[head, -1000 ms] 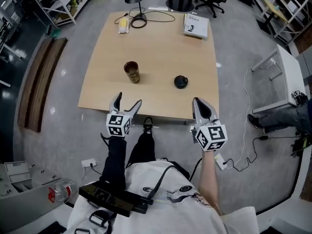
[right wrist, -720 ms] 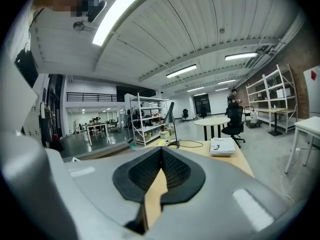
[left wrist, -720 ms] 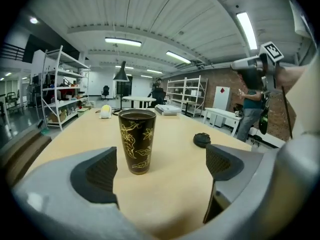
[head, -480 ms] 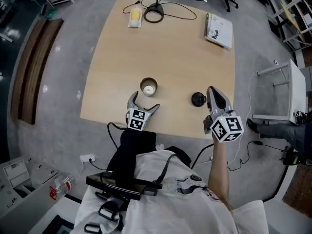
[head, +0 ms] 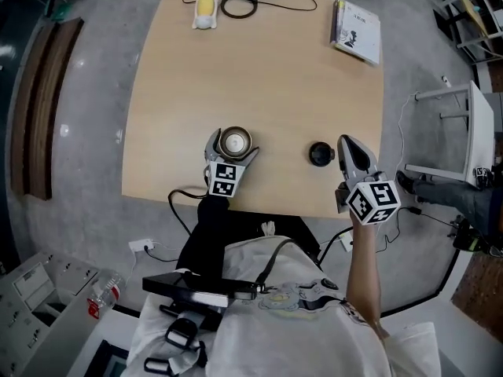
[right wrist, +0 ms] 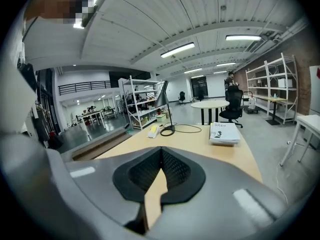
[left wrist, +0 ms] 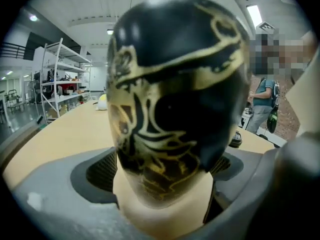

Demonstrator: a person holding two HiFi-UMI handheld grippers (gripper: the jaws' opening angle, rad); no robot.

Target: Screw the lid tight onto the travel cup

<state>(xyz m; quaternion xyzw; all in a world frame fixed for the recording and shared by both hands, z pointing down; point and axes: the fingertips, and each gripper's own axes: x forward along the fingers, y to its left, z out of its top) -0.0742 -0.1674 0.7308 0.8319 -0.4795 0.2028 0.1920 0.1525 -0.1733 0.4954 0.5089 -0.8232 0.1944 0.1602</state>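
The left gripper (head: 231,152), its jaws just opened wide, straddles without pressing the black, gold-patterned travel cup (head: 235,140), which stands lidless near the front edge of the light wooden table (head: 275,77). The right gripper (head: 346,144), closed and empty, is beside the small round black lid (head: 317,154).

The black travel cup with gold swirling pattern (head: 235,141) stands upright and open-topped just left of centre in the head view, its round metal rim facing up and its pale inside showing. In the left gripper view the cup (left wrist: 177,99) fills the middle of the frame, its dark patterned wall very close and blurred. The small round black lid (head: 317,154) lies flat to the right of the cup, well apart from it, slightly lower in the frame. Both rest on the light wooden tabletop (head: 275,77), near its lower edge.
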